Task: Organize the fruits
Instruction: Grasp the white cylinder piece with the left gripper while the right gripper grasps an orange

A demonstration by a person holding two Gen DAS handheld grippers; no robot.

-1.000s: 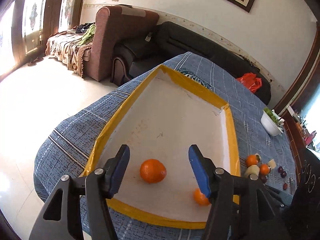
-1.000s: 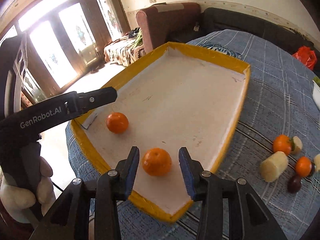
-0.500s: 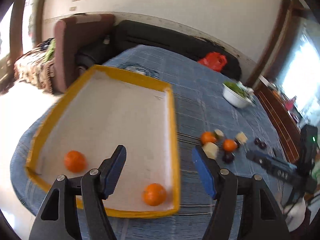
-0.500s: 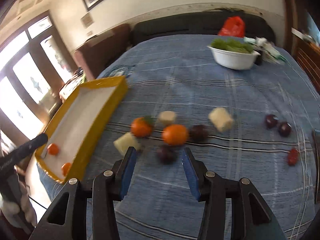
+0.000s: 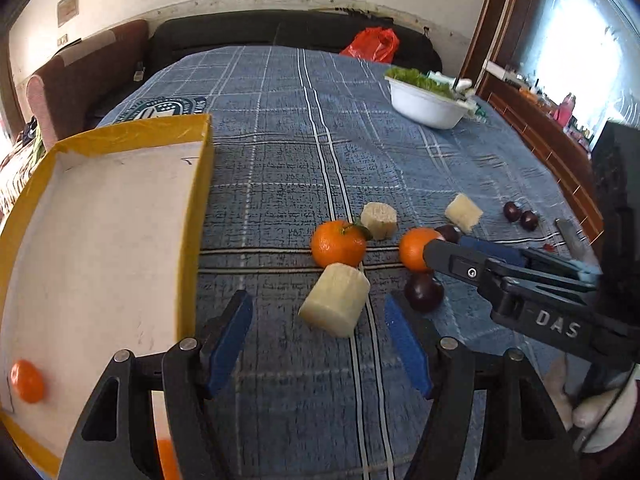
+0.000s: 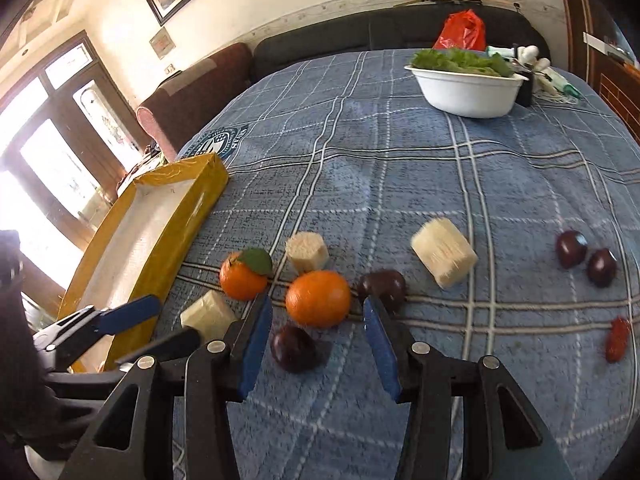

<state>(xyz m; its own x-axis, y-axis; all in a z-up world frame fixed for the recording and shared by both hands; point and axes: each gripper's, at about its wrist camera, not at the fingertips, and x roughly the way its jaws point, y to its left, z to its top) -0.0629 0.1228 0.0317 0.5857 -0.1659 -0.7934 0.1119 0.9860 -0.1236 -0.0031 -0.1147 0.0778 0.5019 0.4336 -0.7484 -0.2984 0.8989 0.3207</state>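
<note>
Loose fruit lies on the blue plaid cloth. My right gripper [image 6: 318, 340] is open just short of a plain orange [image 6: 318, 299], with a dark plum [image 6: 294, 347] low between its fingers. Another plum [image 6: 382, 286] and a leafed orange [image 6: 242, 276] flank them. My left gripper [image 5: 316, 340] is open close behind a pale cut cylinder [image 5: 334, 300]. The yellow-rimmed white tray [image 5: 200, 184] on the left holds one orange [image 5: 27, 376] and a second orange [image 5: 166, 456] half hidden behind my left finger.
Two more pale chunks [image 6: 307, 256] [image 6: 444, 258], two plums [image 6: 572, 248] and a small red fruit [image 6: 618, 338] lie further right. A white bowl of greens [image 6: 466, 88] stands at the back right. A sofa and a red bag [image 6: 460, 32] are behind the table.
Both grippers have swung right, away from the tray where each left an orange, to the loose fruit on the cloth. Both have rolled level and opened slightly wider.
</note>
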